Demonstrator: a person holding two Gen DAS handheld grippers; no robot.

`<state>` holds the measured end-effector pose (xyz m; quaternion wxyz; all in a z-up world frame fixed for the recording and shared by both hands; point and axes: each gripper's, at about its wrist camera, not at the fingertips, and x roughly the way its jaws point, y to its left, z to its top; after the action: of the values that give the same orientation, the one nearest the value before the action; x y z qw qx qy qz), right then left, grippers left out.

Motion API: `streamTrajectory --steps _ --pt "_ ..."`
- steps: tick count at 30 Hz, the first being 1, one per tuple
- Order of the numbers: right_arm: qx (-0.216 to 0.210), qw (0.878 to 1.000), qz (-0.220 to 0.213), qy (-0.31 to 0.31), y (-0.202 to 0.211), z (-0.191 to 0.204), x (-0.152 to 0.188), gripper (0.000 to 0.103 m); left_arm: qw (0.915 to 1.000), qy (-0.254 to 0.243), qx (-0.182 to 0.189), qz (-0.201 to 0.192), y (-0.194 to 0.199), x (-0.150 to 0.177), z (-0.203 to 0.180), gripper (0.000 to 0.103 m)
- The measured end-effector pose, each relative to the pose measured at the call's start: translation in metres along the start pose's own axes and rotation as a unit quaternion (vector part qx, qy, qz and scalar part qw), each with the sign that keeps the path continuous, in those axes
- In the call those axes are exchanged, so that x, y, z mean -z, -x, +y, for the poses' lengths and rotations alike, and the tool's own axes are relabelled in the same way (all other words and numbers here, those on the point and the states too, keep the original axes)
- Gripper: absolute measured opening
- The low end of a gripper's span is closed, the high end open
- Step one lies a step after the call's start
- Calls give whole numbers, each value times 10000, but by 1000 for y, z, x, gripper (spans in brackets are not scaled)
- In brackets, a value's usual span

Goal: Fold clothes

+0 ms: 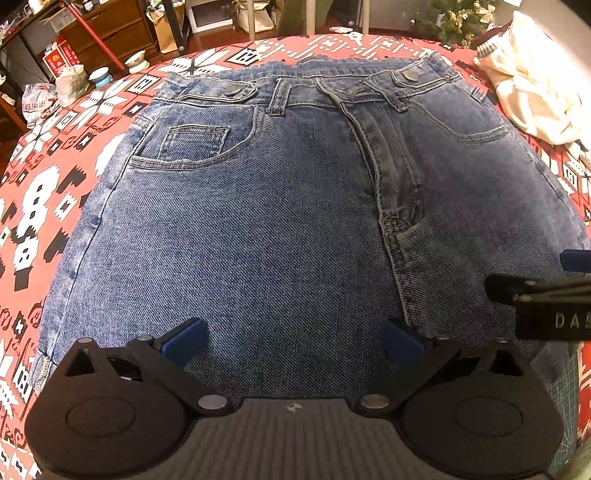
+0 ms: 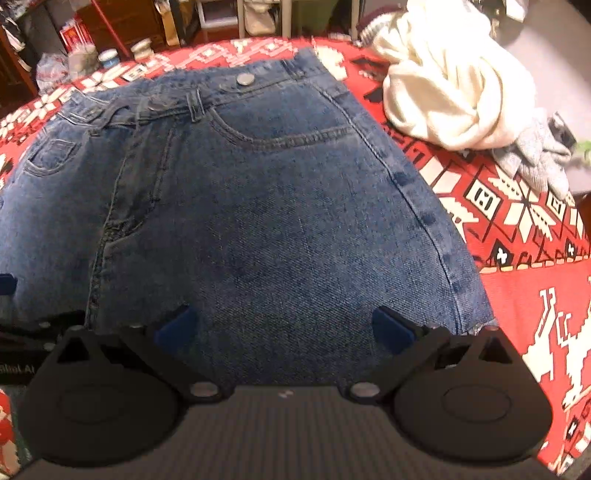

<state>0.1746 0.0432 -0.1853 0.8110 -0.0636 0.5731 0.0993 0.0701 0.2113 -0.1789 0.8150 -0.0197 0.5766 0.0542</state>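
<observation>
Blue denim jeans [image 1: 280,206] lie flat on a red patterned cloth, waistband at the far side, folded so the near edge lies under both grippers. My left gripper [image 1: 293,343] hovers open over the near left part, blue pads spread wide, nothing between them. My right gripper [image 2: 282,330] is open over the near right part of the jeans [image 2: 258,206], also with nothing in it. In the left wrist view the right gripper's black body [image 1: 546,302] juts in from the right edge. A piece of the left gripper [image 2: 14,343] shows at the left edge of the right wrist view.
A crumpled cream garment [image 2: 443,85] and a grey knitted item [image 2: 535,162] lie on the red patterned tablecloth [image 2: 517,258] to the right of the jeans. Bowls and bags [image 1: 74,85] sit at the far left edge. Wooden furniture and a small decorated tree [image 1: 458,18] stand behind.
</observation>
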Motion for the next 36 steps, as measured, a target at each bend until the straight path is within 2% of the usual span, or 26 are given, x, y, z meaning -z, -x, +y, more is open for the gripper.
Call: streamTrajectory --steps 3,9,14,21,27,32,33,34,36 --pt "0 9996 288 -36 -3 -1 -10 102 10000 2 -7 66 0 -2 -1 103" --pt "-21 9993 379 31 -2 -1 -11 102 9993 85 -30 367 -3 -10 -1 103" --pt "7 9979 640 -119 -3 -1 -16 102 9989 55 -22 473 -4 -14 -1 103" --pt "24 9993 331 -167 3 -1 -6 102 9986 139 -62 502 -3 -14 -2 103" --pt "19 9992 381 -142 6 1 -6 102 9991 83 -37 426 -1 -11 -2 103" --pt "-27 9996 273 -37 12 1 0 102 9981 121 -41 609 -3 -19 0 103" --pt "-52 9995 301 -39 13 0 -1 102 9983 149 -102 546 0 -20 2 102" --pt "-80 9995 302 -54 16 -1 -4 102 9985 177 -162 484 2 -20 4 97" --pt "-140 9998 121 -61 26 -3 -9 102 9988 272 -269 308 9 -22 10 94"
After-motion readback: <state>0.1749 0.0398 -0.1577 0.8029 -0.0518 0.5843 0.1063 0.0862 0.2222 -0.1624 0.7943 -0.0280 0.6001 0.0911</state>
